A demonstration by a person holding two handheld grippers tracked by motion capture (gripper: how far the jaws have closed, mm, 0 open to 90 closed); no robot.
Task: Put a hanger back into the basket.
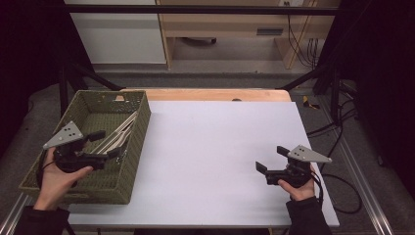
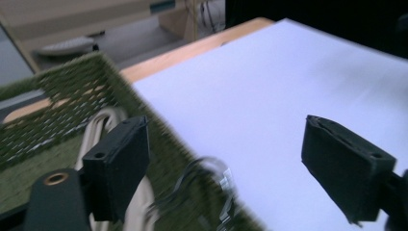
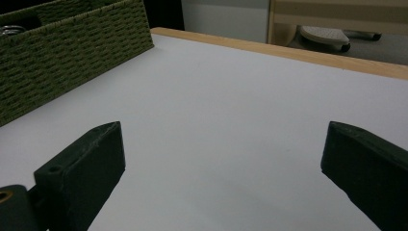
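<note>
A green woven basket (image 1: pixel 110 98) stands at the table's left and holds several cream, flat utensils (image 1: pixel 117 134) lying lengthwise. My left gripper (image 1: pixel 108 143) hovers over the basket's near right part, open, with nothing between its jaws. In the left gripper view the gripper (image 2: pixel 231 159) straddles the basket (image 2: pixel 62 96) rim, with the cream utensils (image 2: pixel 98 127) and a blurred shiny metal piece (image 2: pixel 216 178) below. My right gripper (image 1: pixel 270 158) is open over the white table top at the right, pointing toward the basket (image 3: pixel 72 53); its jaws (image 3: pixel 221 159) are empty.
A white sheet (image 1: pixel 220 147) covers the table, with a wooden edge (image 1: pixel 215 94) at the back. Cables (image 1: pixel 337 132) trail on the floor to the right. Wooden furniture and a white cabinet stand beyond the table.
</note>
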